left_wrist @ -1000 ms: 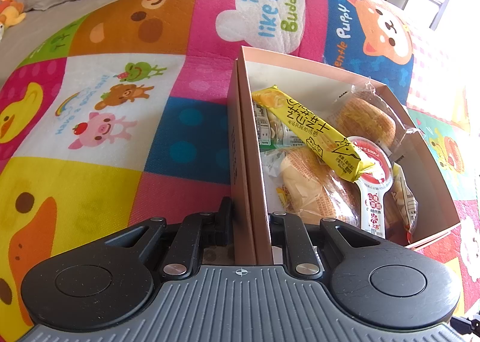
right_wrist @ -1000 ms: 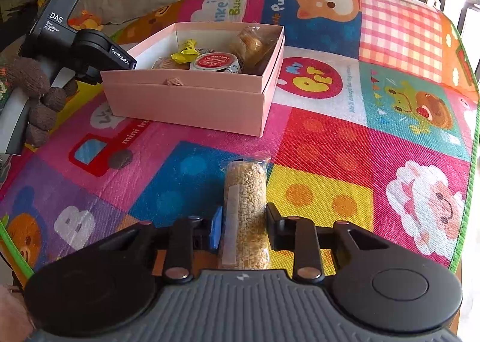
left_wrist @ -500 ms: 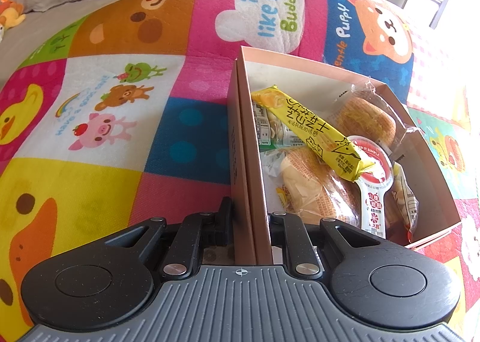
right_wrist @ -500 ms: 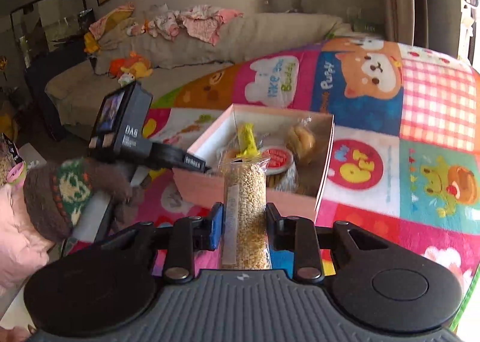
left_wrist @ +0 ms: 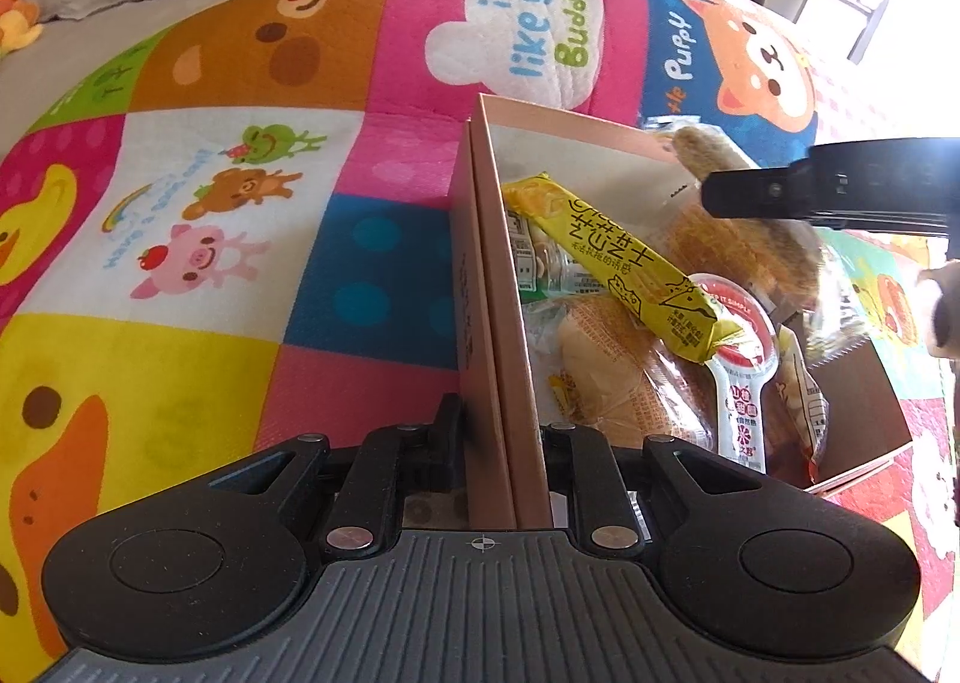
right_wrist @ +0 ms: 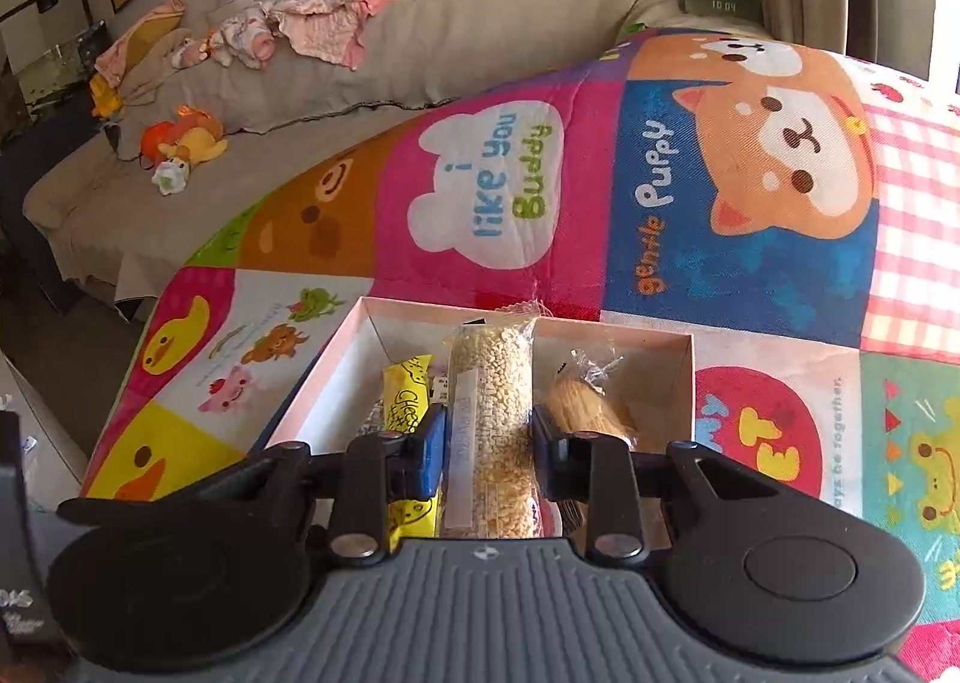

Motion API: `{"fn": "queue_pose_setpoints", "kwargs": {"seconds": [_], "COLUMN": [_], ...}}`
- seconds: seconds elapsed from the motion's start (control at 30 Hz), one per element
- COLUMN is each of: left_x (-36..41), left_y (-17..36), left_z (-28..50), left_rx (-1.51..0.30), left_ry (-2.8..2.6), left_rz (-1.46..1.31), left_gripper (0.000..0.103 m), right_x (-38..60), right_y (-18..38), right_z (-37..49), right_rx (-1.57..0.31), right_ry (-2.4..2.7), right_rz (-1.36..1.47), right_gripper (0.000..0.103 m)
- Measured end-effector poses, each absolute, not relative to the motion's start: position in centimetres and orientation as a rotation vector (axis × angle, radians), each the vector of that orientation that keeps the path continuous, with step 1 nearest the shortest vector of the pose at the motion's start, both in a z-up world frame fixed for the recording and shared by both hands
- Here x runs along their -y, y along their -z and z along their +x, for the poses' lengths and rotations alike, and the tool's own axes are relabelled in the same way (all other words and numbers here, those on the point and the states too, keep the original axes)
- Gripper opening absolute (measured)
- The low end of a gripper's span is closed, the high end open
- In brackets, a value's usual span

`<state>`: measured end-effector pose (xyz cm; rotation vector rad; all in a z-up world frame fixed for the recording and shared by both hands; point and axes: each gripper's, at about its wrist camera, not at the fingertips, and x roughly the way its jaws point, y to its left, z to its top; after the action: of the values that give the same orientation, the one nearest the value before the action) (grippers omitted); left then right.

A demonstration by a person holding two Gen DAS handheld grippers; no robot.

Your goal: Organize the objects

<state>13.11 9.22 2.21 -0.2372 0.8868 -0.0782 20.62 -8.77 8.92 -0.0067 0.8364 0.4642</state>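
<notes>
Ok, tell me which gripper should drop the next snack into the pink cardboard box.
Right. The right gripper already holds the clear packet of puffed grains over the pink cardboard box; the left gripper straddles the box wall, jaws opening.

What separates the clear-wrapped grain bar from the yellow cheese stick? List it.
The grain bar has a clear wrapper and is clamped in the right hand-held gripper above the pink box. The yellow cheese stick has an opaque printed wrapper and lies loose inside the box, on other snacks. Both are long, sealed snack sticks.
</notes>
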Motion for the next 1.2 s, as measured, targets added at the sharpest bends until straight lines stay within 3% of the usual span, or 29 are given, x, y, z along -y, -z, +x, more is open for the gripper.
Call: {"fn": "queue_pose_setpoints", "kwargs": {"seconds": [0.2, 0.4, 0.53, 0.77, 0.9, 0.97, 1.2], "left_x": [-9.3, -9.2, -8.6, -5.9, -6.5, -6.9, -8.2], "left_y": [-2.2, -2.3, -2.4, -2.4, -2.5, -2.4, -2.2], "left_z": [13.1, 13.1, 13.8, 17.1, 18.9, 19.7, 21.7], "left_rx": [-0.884, -0.886, -0.892, -0.882, -0.881, -0.869, -0.841], "left_ry": [0.083, 0.075, 0.059, 0.023, 0.035, 0.022, 0.006], "left_rz": [-0.245, -0.246, -0.236, -0.174, -0.095, -0.042, 0.014], "left_gripper": [0.02, 0.02, 0.018, 0.014, 0.03, 0.054, 0.055], "right_x": [7.6, 11.9, 16.6, 18.8, 18.2, 17.8, 16.4], "right_y": [-7.0, -9.7, -10.3, -6.8, -5.3, -5.1, -4.3], "right_z": [22.2, 17.5, 11.6, 8.1, 9.2, 9.8, 11.2], "right_rx": [-0.88, -0.751, -0.679, -0.722, -0.715, -0.702, -0.676], "right_ry": [-0.472, -0.473, -0.475, -0.404, -0.364, -0.343, -0.302], "right_rz": [0.022, -0.013, -0.042, -0.048, -0.02, -0.018, 0.018], "right_gripper": [0.029, 0.031, 0.053, 0.054, 0.054, 0.054, 0.055]}}
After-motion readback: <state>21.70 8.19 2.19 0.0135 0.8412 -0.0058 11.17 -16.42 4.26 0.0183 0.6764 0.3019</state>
